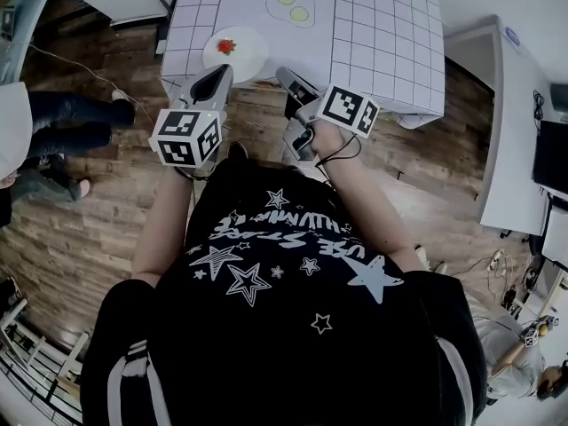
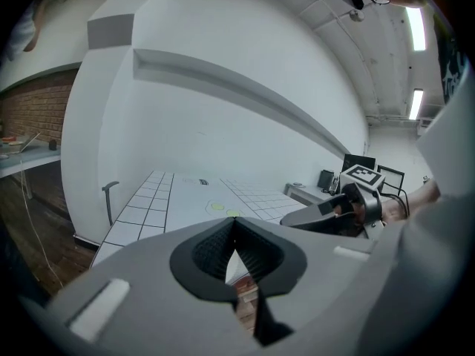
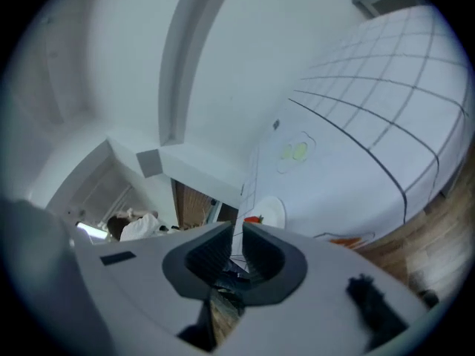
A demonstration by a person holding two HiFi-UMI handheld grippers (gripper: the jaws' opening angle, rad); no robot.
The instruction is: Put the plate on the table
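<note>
- Two grippers hang just off the near side of the desk [image 1: 382, 34], over the wooden floor [image 1: 98, 211], and neither touches anything
- On the left gripper [image 2: 236, 232] the jaws meet at their tips, with nothing between them
- On the right gripper [image 3: 239, 236] the jaws are nearly together, with a thin slit between them, and it is empty
- Flat on the desk, by its near left corner, lies the plate [image 1: 248, 59] with a small red thing [image 1: 226, 47] on it; the task looks done, so what remains is getting clear
- To do that well, draw both grippers back and away from the rim; the plate sits close to the desk edge, and a clip from the left gripper, the nearer one, could push it off
- The red thing is too small to name
- In the left gripper view the gripper's own body covers the spot where the plate should be
- In the head view the person's torso fills the lower half
</note>
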